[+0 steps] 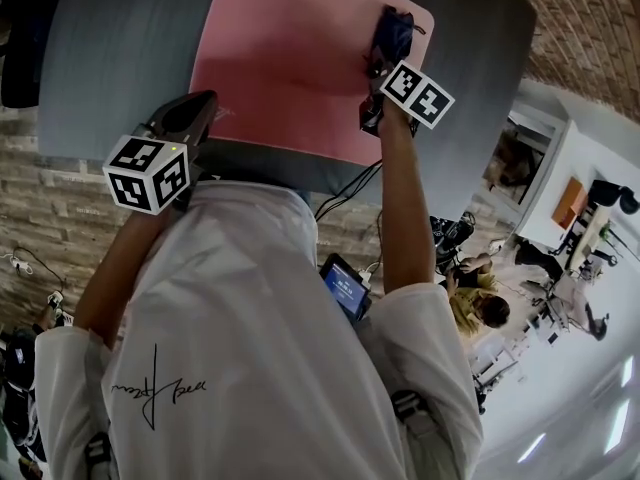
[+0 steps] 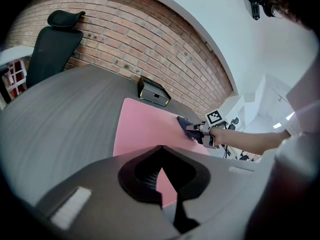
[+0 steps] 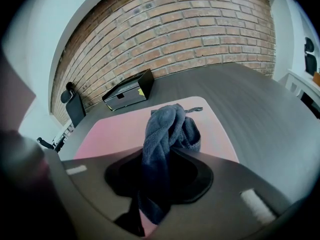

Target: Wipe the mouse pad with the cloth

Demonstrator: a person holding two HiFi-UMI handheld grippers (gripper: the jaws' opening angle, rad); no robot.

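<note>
A pink mouse pad (image 1: 290,58) lies on the grey table (image 1: 120,48). My right gripper (image 1: 381,63) is shut on a dark blue cloth (image 1: 393,30), which rests bunched on the pad near its far right corner. In the right gripper view the cloth (image 3: 170,129) hangs from between the jaws of the right gripper (image 3: 160,156) over the pad (image 3: 115,131). My left gripper (image 1: 196,108) sits at the pad's near left corner with its jaws together and nothing between them. The left gripper view looks past the left gripper (image 2: 160,151) to the pad (image 2: 145,126), the cloth (image 2: 183,122) and the right gripper (image 2: 198,130).
A black box (image 2: 153,91) stands on the table beyond the pad, also in the right gripper view as the box (image 3: 127,92). A black office chair (image 2: 52,44) stands by the brick wall. The table's near edge runs under my arms. A person (image 1: 480,306) sits off to the right.
</note>
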